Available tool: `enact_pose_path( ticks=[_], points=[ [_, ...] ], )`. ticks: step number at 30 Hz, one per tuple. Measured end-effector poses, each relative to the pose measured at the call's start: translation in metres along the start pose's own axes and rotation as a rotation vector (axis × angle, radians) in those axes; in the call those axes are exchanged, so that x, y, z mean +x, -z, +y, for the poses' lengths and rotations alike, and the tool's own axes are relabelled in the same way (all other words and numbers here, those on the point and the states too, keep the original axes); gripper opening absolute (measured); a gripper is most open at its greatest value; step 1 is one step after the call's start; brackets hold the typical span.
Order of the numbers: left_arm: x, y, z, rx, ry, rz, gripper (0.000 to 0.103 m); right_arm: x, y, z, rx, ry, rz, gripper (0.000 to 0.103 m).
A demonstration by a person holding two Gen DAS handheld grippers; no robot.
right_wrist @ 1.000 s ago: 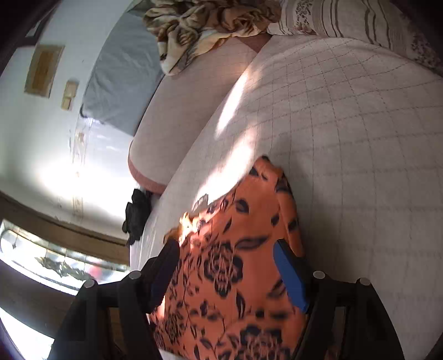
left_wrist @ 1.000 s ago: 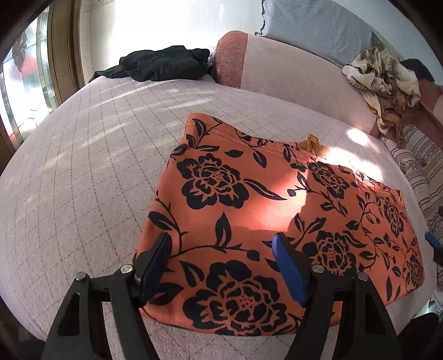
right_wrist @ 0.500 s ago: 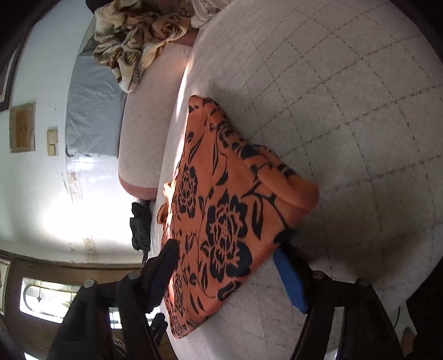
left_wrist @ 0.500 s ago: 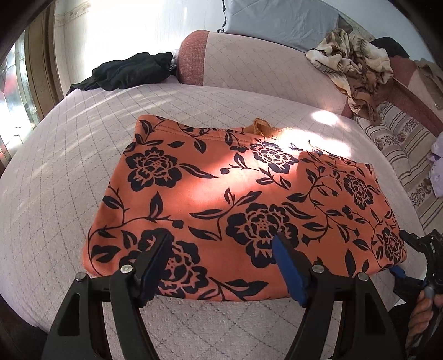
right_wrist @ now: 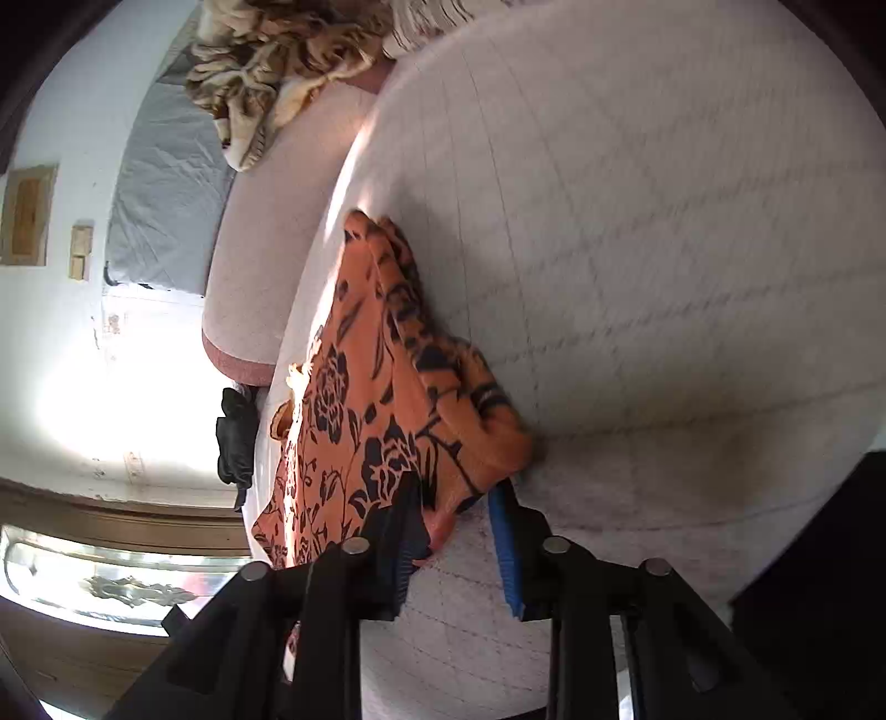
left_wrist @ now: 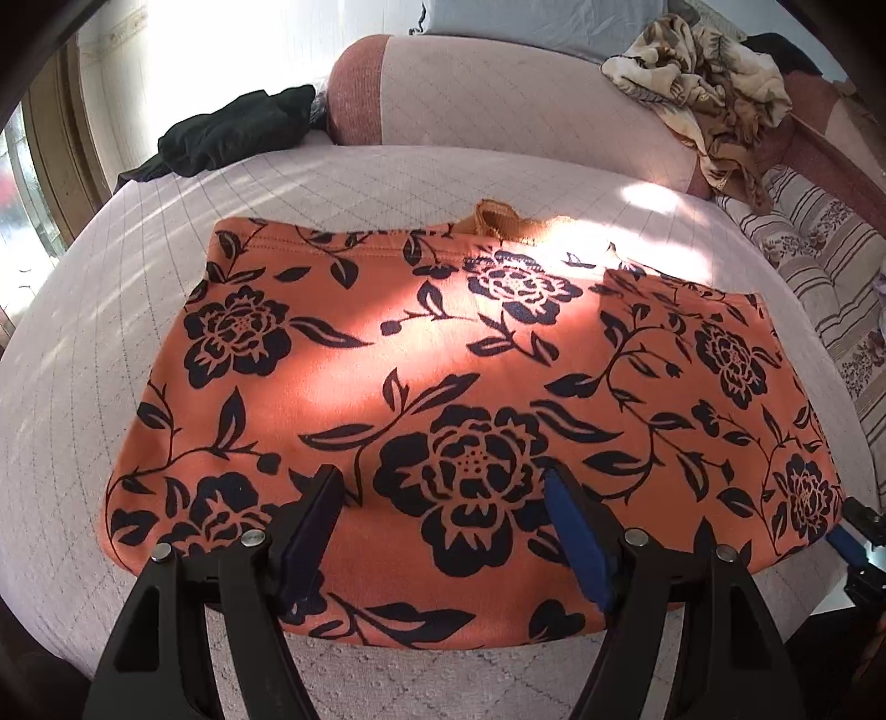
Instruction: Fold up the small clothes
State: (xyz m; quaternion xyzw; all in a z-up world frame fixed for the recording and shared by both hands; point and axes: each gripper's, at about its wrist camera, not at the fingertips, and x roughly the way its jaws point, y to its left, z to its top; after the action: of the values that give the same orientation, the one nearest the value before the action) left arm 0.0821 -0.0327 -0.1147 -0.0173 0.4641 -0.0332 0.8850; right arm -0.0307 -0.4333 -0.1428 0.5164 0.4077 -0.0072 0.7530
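- We see the orange, black-flowered knit garment (left_wrist: 470, 387) flat on the quilted pale bed cover (left_wrist: 111, 343), long axis running across our view.
- Our right gripper (right_wrist: 459, 498), jaws just closing, pinches its right-hand corner; the left gripper (left_wrist: 443, 515) hovers spread above the near hem.

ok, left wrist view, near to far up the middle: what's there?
Left tool → orange garment with black flower print → pale quilted bed cover → pink bolster cushion → grey pillow.

I'm looking at a pale quilted bed (left_wrist: 360, 183), sunlight striping its cover. An orange garment with black flowers (left_wrist: 443, 376) lies flat across the middle. A dark heap of clothing (left_wrist: 232, 133) sits at the far left corner.
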Motion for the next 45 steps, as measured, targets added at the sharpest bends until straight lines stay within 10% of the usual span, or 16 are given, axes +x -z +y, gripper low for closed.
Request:
enact_pose_path(
  ticks=[8,10,14,15,17,18,24,30,36,45],
  points=[
    [0.023,0.005,-0.018,0.06,-0.038,-0.008,0.077,0.021,-0.086,0.059,-0.309,-0.044,0.091,0.033],
    [0.023,0.004,-0.015,0.043,-0.026,-0.006,0.077,0.061,-0.112,0.073,-0.351,-0.016,0.162,0.066],
    [0.024,0.003,-0.015,0.045,-0.022,-0.005,0.078,0.129,-0.145,0.089,-0.397,0.059,0.205,0.068],
    [0.024,0.003,-0.015,0.042,-0.02,-0.004,0.078,0.144,-0.147,0.091,-0.399,0.06,0.24,0.067],
    [0.024,0.003,-0.014,0.038,-0.015,-0.006,0.078,0.163,-0.144,0.104,-0.496,0.15,0.254,0.02],
    [0.024,0.003,-0.013,0.035,-0.01,-0.006,0.078,0.162,-0.142,0.111,-0.514,0.167,0.242,0.014],
    [0.024,0.005,-0.013,0.037,-0.003,-0.02,0.079,0.156,-0.15,0.102,-0.472,0.293,0.121,0.017],
    [0.024,0.004,-0.011,0.028,0.013,-0.01,0.079,0.086,-0.113,0.145,-0.532,0.256,-0.068,0.064],
    [0.003,0.004,0.012,-0.055,0.115,-0.021,0.079,0.077,-0.021,0.151,-0.515,0.006,0.163,0.069],
    [-0.034,0.048,0.175,-0.52,0.049,-0.031,0.073,0.104,0.009,0.101,-0.427,-0.012,0.22,0.069]
  ],
)
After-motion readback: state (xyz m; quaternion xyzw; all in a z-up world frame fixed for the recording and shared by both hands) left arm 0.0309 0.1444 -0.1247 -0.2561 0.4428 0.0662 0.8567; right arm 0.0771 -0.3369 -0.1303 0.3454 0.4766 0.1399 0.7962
